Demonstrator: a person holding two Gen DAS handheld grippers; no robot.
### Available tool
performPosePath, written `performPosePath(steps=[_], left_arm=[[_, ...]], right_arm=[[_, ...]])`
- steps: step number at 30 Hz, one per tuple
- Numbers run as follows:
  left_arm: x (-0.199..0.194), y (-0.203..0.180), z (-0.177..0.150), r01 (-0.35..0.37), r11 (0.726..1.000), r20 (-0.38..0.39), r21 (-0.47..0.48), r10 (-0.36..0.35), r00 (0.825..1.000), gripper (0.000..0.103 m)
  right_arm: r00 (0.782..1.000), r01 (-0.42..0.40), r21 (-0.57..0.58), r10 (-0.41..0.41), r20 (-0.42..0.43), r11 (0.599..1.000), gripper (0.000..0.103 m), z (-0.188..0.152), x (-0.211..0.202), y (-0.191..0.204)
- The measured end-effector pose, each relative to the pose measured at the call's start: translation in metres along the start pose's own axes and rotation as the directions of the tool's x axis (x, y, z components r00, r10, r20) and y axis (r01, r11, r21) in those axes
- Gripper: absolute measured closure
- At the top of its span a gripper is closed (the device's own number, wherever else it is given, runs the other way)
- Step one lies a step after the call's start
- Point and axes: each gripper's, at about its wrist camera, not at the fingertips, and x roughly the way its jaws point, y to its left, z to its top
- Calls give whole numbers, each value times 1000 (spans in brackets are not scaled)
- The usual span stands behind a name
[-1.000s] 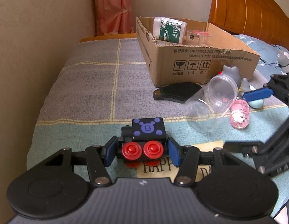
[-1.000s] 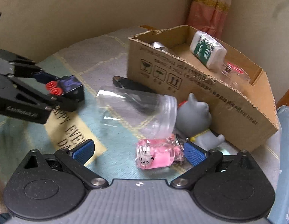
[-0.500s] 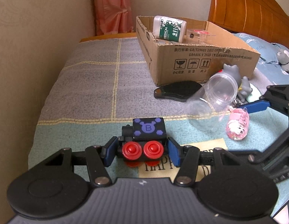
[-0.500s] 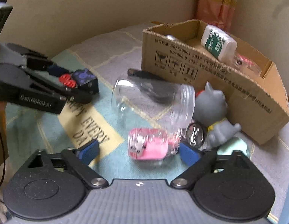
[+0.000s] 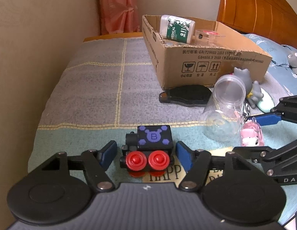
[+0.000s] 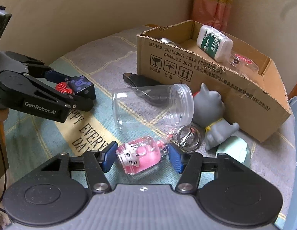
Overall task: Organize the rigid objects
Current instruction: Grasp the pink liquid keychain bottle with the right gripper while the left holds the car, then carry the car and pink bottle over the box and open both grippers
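On the bedspread (image 6: 113, 44), just in front of the cardboard box (image 6: 206, 80), the pink keychain bottle (image 6: 140, 156) lies on its side between the pads of the right gripper (image 6: 141, 158), whose jaws are closing around it; a sliver of cloth shows on each side, so no firm pinch is made out yet. The bottle is judged light, stiff and smooth — probably slippery plastic with liquid inside — so a hold across its short barrel, clear of the neck and the loose key ring (image 6: 188, 138), is thought safest, the ring being liable to swing and snag. The black toy train block (image 5: 148, 149) with red wheels rests on the cloth between the pads of the left gripper (image 5: 146, 154), whose jaws are opening; gaps are seen on both sides, so it is not gripped. It is taken to be hard, light and boxy — its flat flanks offer the best purchase. A clear plastic jar (image 6: 152, 105), lying open-mouthed nearby, would roll if nudged.
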Motion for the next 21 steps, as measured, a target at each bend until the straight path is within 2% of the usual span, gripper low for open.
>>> performPosePath(steps=[2,6,9,15,21], left_arm=[[0,1,2,4,1000,2,8,-4,1000,51],[0,5,6,41,999,-18,10,-41,999,51],[-4,4,9,55,997,-43,50,-53,998,51],[-28,-5,19,69,985,-41,158,-63,997,52],[-52,-13,37,96,975,-20,200,-94,995,52]], right_arm=[[1000,-6,0,6,-1,1000,40,1,1,0],[1000,-9,-7,9,-23,1000,42,2,-1,3],[999,-15,-23,15,-30,1000,42,0,-9,6],[999,-22,-50,21,-27,999,42,1,-37,1],[1000,-19,-68,18,-10,997,42,9,-68,-10]])
